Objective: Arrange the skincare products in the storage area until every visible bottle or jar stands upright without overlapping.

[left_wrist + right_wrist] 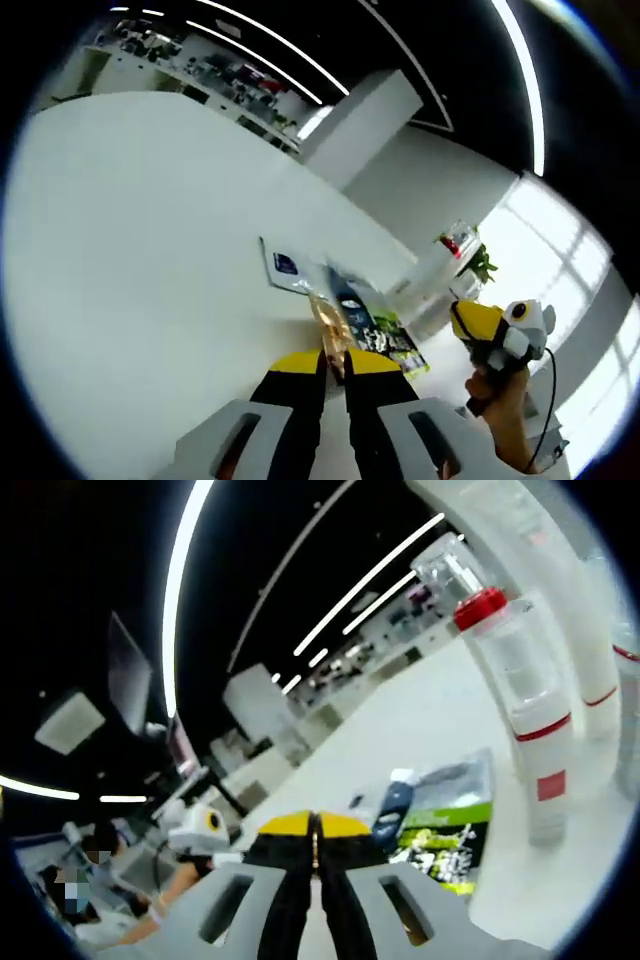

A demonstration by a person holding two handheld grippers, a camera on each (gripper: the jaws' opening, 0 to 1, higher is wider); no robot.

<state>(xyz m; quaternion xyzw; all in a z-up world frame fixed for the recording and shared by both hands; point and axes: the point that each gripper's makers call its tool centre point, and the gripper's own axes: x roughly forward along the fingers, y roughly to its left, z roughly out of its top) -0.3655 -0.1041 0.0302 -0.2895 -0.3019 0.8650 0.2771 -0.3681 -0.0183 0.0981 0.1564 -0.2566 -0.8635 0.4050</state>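
While the left gripper (335,372) clamps a slim amber bottle (329,325) pointing to twelve o'clock, the right gripper (315,852), jaws closed empty, has a dark-blue bottle (393,815) at two o'clock.

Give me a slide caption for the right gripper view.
Right tool closed near a dark bottle, with tall red-capped bottle upright nearby.

No lettering can be read anywhere; the green and black packet (447,832) beside the red-capped bottle (520,695) carries white print, perhaps a brand name, too blurred to make out
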